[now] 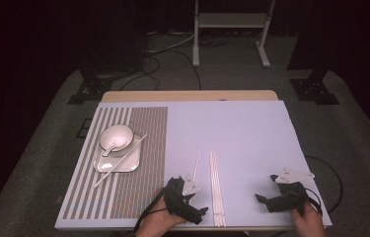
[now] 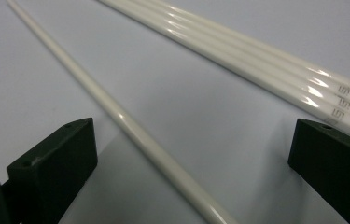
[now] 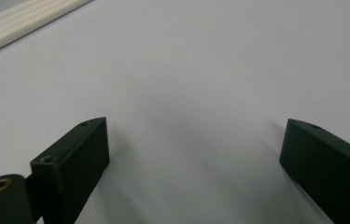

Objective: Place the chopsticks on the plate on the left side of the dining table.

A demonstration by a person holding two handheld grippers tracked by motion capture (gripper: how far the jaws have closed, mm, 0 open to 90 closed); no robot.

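Lilac table [image 1: 251, 128]; left gripper [image 2: 191, 154] jaws apart, astride single chopstick [image 2: 130, 126], seemingly untouched

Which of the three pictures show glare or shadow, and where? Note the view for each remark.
Left gripper view: bright glare streaks run along the bundled chopsticks and a thin highlight along the single chopstick. Right gripper view: soft shadows spread on the table beside the right gripper, whose jaws stand wide apart. High view: the lit table contrasts with a dark surround.
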